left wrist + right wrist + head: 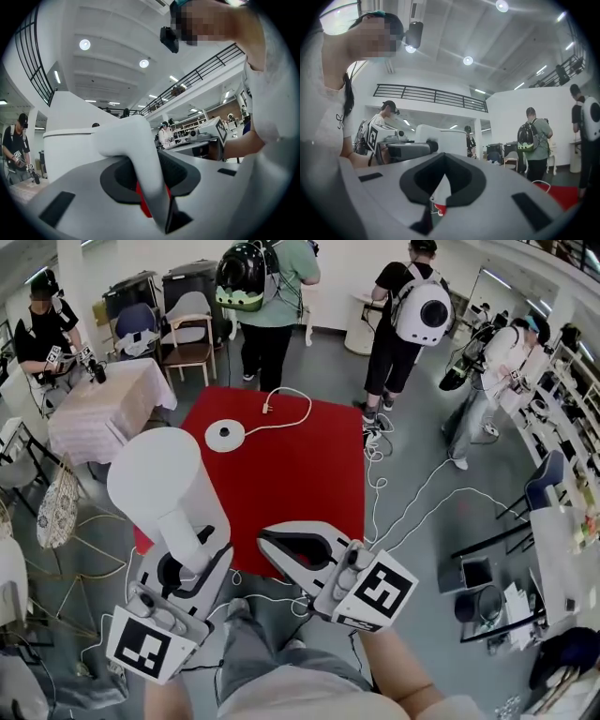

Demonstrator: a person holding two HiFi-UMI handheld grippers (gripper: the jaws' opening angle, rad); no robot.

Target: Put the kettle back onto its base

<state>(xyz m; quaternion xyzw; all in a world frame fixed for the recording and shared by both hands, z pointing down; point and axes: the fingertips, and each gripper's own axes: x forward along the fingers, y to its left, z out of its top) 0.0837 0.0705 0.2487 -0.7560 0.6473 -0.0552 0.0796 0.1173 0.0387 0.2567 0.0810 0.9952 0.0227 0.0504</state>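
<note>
In the head view a tall white kettle (164,484) hangs over the near left corner of the red table (309,474). My left gripper (208,549) is shut on its handle (140,159), which runs between the jaws in the left gripper view; the kettle's body (70,150) rises just beyond. The round white base (225,435) lies on the table's far left part, its cord (295,413) looping to the back edge. My right gripper (267,542) hovers at the near edge, right of the kettle, jaws together with nothing in them. In the right gripper view the kettle (445,138) stands ahead on the left.
Several people stand on the floor beyond and beside the table. A table with a pale cloth (103,404) is at the left, chairs (187,329) behind it. White cables (412,502) trail over the floor at the right, near a desk (562,549).
</note>
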